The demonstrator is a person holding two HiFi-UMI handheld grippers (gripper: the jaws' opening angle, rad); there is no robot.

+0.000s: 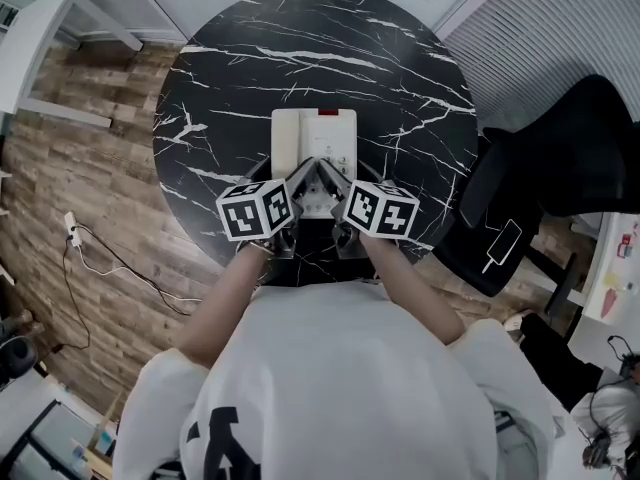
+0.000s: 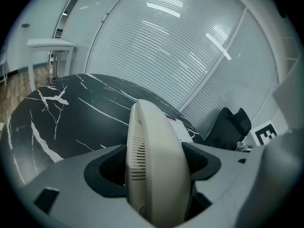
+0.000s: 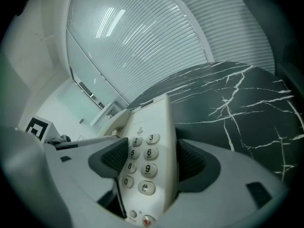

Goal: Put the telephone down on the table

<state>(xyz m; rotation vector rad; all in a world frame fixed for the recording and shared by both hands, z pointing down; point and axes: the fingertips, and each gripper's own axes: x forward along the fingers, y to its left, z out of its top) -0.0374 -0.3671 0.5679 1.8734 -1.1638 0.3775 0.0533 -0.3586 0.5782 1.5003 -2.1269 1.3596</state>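
Telephone (image 1: 313,138), cream, lies lengthwise at the centre of the head view, over the round black marble table (image 1: 220,88). Its near end sits between both tools. No view settles whether its underside already rests on the tabletop.

Left of centre, the left gripper (image 1: 297,190) pinches the handset (image 2: 154,160) side, with a dark pad pressed on each flank of the rounded shell. Right of centre, the right gripper (image 1: 338,193) clamps the keypad (image 3: 140,163) side, with a pad on each long edge beside the number keys. At the far right a black office chair (image 1: 560,168) stands well apart and is no obstruction.

Risks, as judged:
- The left hold appears to be on the handset alone. If so, it could slide on the curved shell or lift out of its cradle when the unit is lowered or released.
- Both holds are at the near end. If the far end is unsupported, it may drop and strike the marble.
- Uneven opening of the two tools could twist the unit sideways.
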